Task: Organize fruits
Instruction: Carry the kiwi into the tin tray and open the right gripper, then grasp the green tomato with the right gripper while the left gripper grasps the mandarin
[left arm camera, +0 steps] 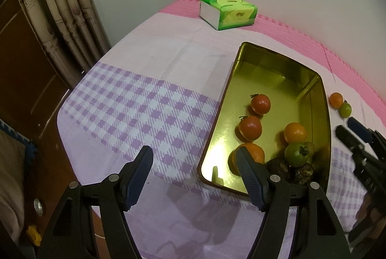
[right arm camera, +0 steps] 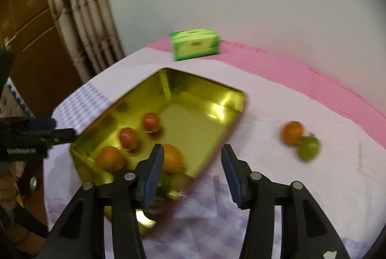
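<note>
A gold metal tray (left arm camera: 265,80) lies on the checked cloth. In it are two red tomatoes (left arm camera: 260,103) (left arm camera: 251,128), two oranges (left arm camera: 294,132) (left arm camera: 255,152), a green tomato (left arm camera: 295,154) and dark brown fruits (left arm camera: 277,166). On the cloth to the tray's right, a small orange (right arm camera: 292,132) touches a green fruit (right arm camera: 308,148). My left gripper (left arm camera: 194,151) stands open over the tray's near left corner, holding nothing. My right gripper (right arm camera: 191,148) is open and empty above the tray's near right edge (right arm camera: 217,145); this view is blurred. Its fingers (left arm camera: 349,131) show at the left wrist view's right edge.
A green tissue pack (left arm camera: 228,12) sits at the far side on the pink mat (left arm camera: 301,41) by the white wall. A curtain (left arm camera: 65,5) and a wooden door (left arm camera: 24,66) stand to the left, past the table's edge. Checked cloth (left arm camera: 144,109) spreads left of the tray.
</note>
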Available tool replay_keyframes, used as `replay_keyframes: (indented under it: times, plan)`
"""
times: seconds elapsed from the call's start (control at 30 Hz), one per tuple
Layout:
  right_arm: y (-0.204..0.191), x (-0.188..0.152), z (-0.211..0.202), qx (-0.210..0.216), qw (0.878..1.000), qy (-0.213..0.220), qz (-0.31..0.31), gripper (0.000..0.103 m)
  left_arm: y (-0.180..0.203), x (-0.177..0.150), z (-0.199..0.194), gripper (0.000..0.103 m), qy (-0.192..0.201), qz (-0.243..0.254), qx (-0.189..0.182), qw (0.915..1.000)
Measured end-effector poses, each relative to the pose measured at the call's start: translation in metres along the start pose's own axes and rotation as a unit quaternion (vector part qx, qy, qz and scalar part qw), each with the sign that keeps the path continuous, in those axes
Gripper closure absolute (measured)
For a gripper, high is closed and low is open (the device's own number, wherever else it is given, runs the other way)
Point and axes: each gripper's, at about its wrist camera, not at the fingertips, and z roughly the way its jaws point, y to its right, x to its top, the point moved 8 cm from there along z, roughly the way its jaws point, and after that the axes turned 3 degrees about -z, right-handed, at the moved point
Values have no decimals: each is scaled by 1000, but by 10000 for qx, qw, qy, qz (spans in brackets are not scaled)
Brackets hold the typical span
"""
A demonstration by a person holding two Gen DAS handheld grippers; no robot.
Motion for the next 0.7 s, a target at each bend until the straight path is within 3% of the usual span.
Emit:
replay_keyframes:
  times: [0.17, 0.33, 0.7]
  plan:
    - [74, -21, -4, -642, 9968, -144, 460, 55, 0, 0, 0, 31, 3, 17, 14, 10000]
    - [121, -37, 10, -1051, 9919, -363, 619, 55, 3, -2, 5, 31, -89, 63, -29, 9999]
    - [139, -22, 51, -1135, 9916, -447, 428, 55, 30, 10, 8, 31, 14, 240, -7, 9997]
